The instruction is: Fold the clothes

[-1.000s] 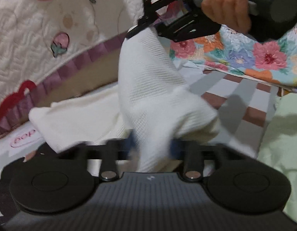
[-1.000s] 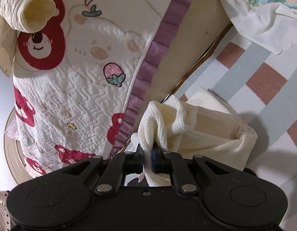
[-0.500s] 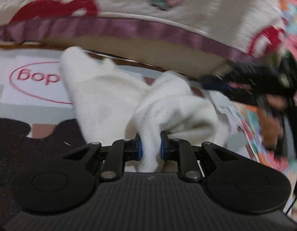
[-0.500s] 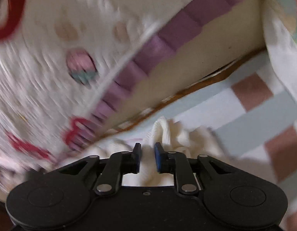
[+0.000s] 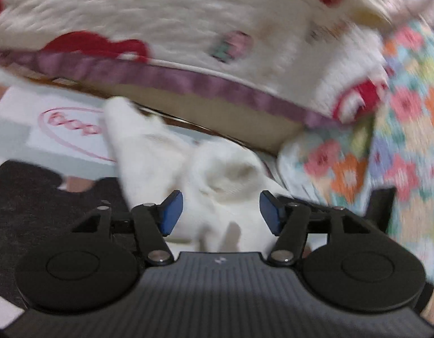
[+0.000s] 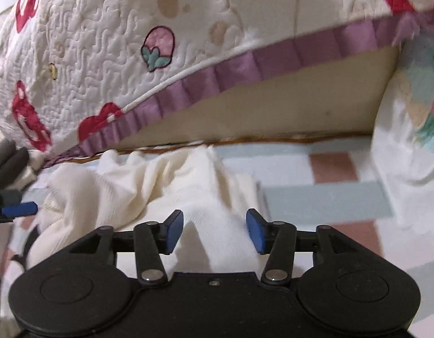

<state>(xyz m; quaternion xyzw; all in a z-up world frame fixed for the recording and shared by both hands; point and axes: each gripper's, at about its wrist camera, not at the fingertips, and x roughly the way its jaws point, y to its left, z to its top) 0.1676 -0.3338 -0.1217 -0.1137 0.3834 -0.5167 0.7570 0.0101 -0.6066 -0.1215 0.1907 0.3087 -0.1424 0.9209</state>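
**Both hand-held grippers let go of the cream knit**

A second ago each hand-held gripper pinched a fold of the cream knit garment (image 6: 149,186) and held it raised; now the cloth lies crumpled on the checked floor mat (image 6: 324,197), and both sets of jaws are spreading away from it

Behind the garment runs the quilted bedspread (image 6: 98,56) with strawberry and red bear prints and a purple ruffled hem, hanging over a beige bed base. A floral fabric (image 5: 385,152) drapes down at the right, and in the left wrist view a dark patch of the mat and a pink oval logo (image 5: 73,125) show at the left. That view is smeared by motion

The left hand-held gripper (image 5: 221,211) has its blue pads apart and opening; the white knit (image 5: 217,174) lies between and beneath them, with neither pad pressing on it. The right hand-held gripper (image 6: 214,231) is likewise apart and opening over a ridge of the cloth, clear of both pads. The other gripper's blue tip pokes in at the left edge of the right wrist view
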